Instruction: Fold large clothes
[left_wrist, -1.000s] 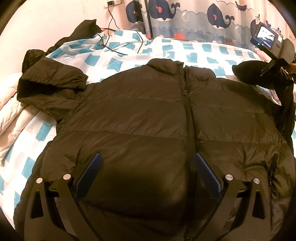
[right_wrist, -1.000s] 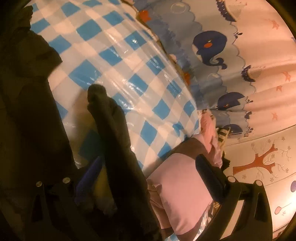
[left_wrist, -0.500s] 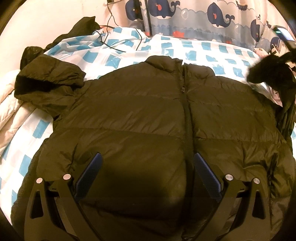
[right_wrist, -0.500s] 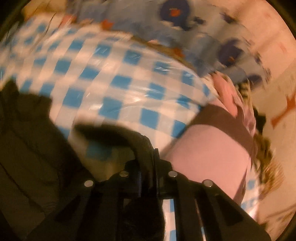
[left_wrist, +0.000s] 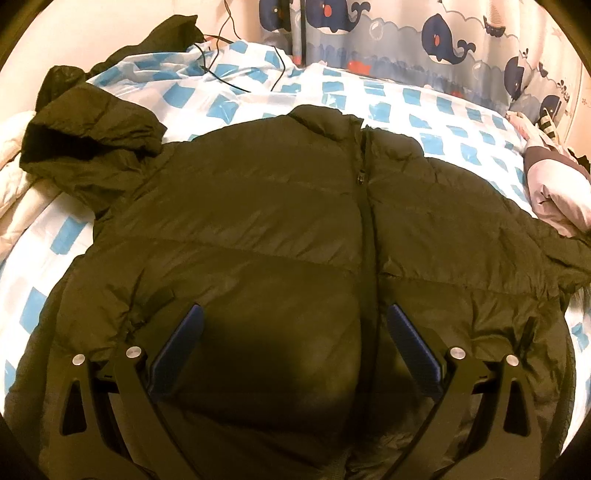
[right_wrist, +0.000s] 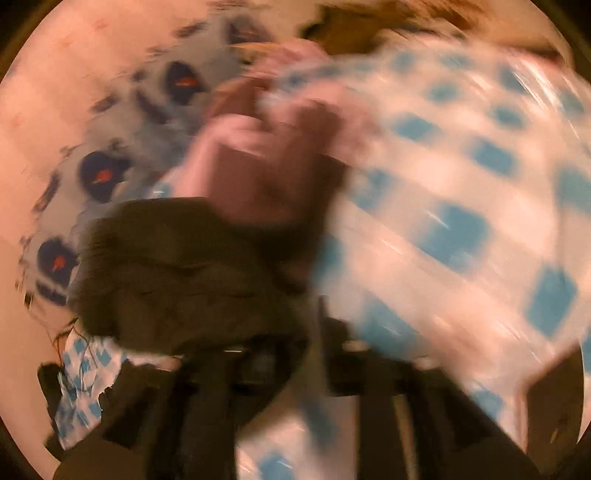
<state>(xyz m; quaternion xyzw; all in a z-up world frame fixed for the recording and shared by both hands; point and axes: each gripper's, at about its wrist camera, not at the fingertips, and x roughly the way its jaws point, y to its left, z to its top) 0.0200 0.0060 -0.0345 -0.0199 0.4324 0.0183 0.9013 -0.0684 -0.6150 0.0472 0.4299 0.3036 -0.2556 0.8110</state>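
A dark olive puffer jacket (left_wrist: 280, 229) lies front up and zipped on the bed, collar at the far side. Its left sleeve (left_wrist: 88, 140) is bunched at the far left. My left gripper (left_wrist: 293, 328) hovers open and empty over the jacket's lower middle. The right sleeve stretches off to the right edge (left_wrist: 554, 251). In the blurred right wrist view, my right gripper (right_wrist: 295, 354) is shut on the dark sleeve end (right_wrist: 177, 273), which bunches over the fingers.
The bed has a blue and white checked sheet (left_wrist: 424, 107). A pink and brown cushion (left_wrist: 554, 184) lies at the right. White bedding (left_wrist: 14, 155) and a dark garment (left_wrist: 166, 33) with a black cable lie at the far left. A whale-print curtain (left_wrist: 443, 40) hangs behind.
My right gripper closed on the right sleeve end and swung it fast outward to the right; the sleeve now lies stretched out. My left gripper stayed open over the jacket.
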